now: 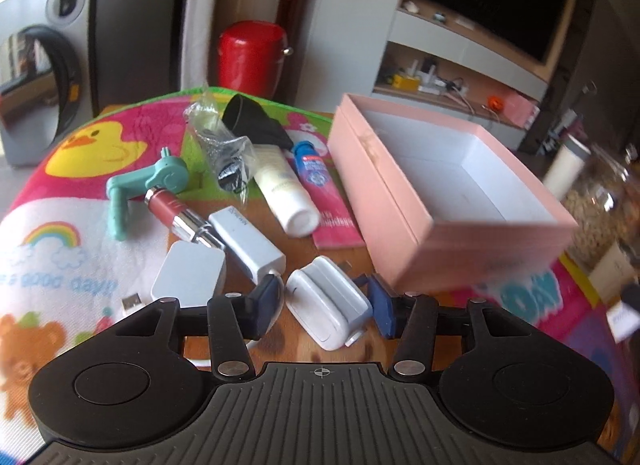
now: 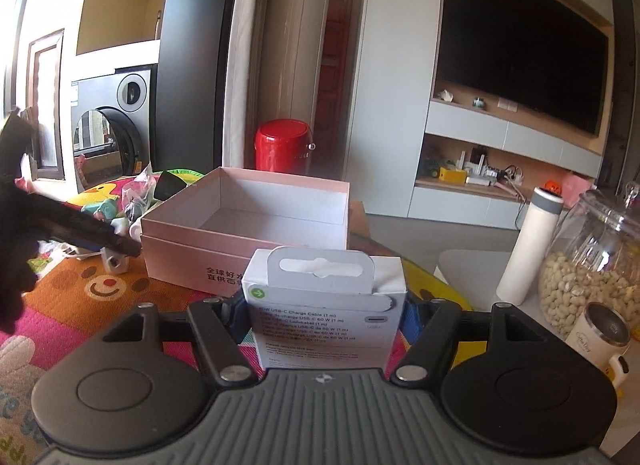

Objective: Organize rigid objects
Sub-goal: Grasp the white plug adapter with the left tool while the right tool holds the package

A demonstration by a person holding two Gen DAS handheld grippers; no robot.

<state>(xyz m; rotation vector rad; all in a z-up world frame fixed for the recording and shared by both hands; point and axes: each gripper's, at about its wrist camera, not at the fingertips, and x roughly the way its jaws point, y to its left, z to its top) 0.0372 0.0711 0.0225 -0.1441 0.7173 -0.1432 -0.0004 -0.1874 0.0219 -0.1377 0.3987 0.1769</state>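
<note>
A white plug charger [image 1: 328, 305] lies on the wooden table between the fingers of my left gripper [image 1: 324, 307]. The pads stand close on either side, and a sliver of table shows at the left pad, so the gripper is open. An open pink box [image 1: 400, 201] with a white inside stands just to the right. My right gripper [image 2: 324, 317] is shut on a white USB-C cable box [image 2: 324, 317], held upright in front of the pink box [image 2: 180, 261]. In the right wrist view the left gripper [image 2: 80, 229] shows as a dark blur at the left.
Left of the pink box lie a flat white adapter [image 1: 188, 277], a white dongle [image 1: 248, 241], a red metal tube [image 1: 176, 213], a teal tool [image 1: 148, 185], a white tube [image 1: 284, 193], a pink tube [image 1: 320, 185] and a plastic bag [image 1: 224, 153]. A peanut jar [image 2: 588, 273], a white bottle [image 2: 528, 249] and a mug [image 2: 604, 333] stand right.
</note>
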